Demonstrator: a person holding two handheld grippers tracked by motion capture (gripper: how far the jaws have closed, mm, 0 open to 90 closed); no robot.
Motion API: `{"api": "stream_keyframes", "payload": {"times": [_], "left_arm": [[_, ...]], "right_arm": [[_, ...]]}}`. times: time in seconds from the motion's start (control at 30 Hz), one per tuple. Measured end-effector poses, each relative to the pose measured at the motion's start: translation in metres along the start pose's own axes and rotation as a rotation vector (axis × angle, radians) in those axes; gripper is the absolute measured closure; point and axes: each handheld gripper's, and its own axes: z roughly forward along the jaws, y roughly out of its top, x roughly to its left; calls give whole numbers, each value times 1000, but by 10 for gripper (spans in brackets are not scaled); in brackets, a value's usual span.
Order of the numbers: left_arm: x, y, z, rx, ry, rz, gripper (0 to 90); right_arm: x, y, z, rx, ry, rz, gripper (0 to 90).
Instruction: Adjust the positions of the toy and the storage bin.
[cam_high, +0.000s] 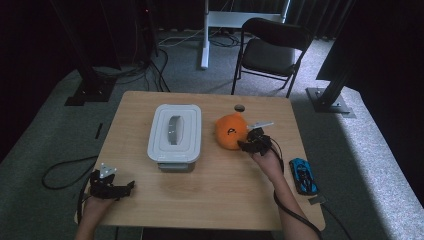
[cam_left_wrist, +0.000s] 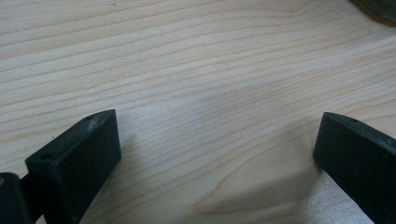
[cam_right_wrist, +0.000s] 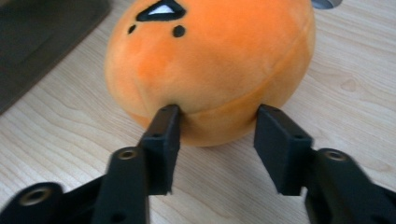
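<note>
A round orange plush toy (cam_high: 230, 131) with a black face lies on the wooden table (cam_high: 210, 195), right of centre. My right gripper (cam_high: 248, 144) reaches it from the near right side. In the right gripper view the two black jaws have closed in on the lower bulge of the plush toy (cam_right_wrist: 210, 65), and the gripper (cam_right_wrist: 217, 112) pinches the fabric on both sides. My left gripper (cam_high: 126, 187) rests at the table's near left corner. Its jaws stand wide apart over bare wood, so the gripper (cam_left_wrist: 217, 128) is open and holds nothing.
A white lidded box (cam_high: 175, 132) with a handle recess sits left of the plush. A blue toy car (cam_high: 303, 175) lies at the table's right edge. A cable hole (cam_high: 240, 107) is behind the plush. A black chair (cam_high: 272, 50) stands beyond the table.
</note>
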Motion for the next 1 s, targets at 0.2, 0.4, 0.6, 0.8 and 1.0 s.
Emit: {"api": "stream_keyframes", "payload": {"times": [0.2, 0.4, 0.6, 0.8, 1.0], "left_arm": [[0, 0, 0, 0, 0, 0, 12], [0, 0, 0, 0, 0, 0, 12], [0, 0, 0, 0, 0, 0, 12], [0, 0, 0, 0, 0, 0, 12], [0, 0, 0, 0, 0, 0, 12]], "right_arm": [[3, -3, -2, 5, -17, -8, 822], [11, -5, -6, 6, 8, -15, 886], [24, -3, -10, 11, 77, -18, 889], [43, -2, -9, 7, 134, -47, 889], [58, 2, -1, 1, 176, -53, 888]]}}
